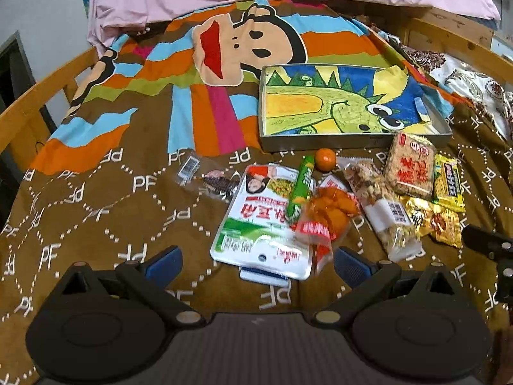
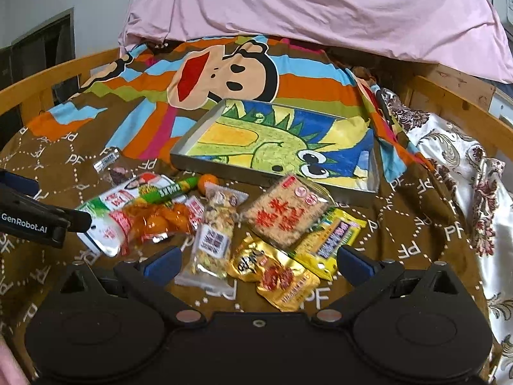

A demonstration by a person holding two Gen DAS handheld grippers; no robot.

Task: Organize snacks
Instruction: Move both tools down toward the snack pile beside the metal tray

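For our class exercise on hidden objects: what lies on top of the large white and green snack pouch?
A green tube snack lies across the white and green pouch, and an orange packet overlaps its right edge. The print beneath them is covered.

Each gripper [image 1: 258,261] is matte black, with two round housings, silver pivot screws and blue finger pads [image 2: 163,261]; the left gripper's side reads "GenRobot.AI" [image 2: 24,218] in white.

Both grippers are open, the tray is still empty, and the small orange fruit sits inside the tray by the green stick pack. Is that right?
Not quite. The orange fruit is not inside the tray; it lies on the bedspread just in front of the tray's near wall, beside the green stick pack, as the left wrist view shows. The rest holds: the left gripper and right gripper are open, and the tray holds no snacks.
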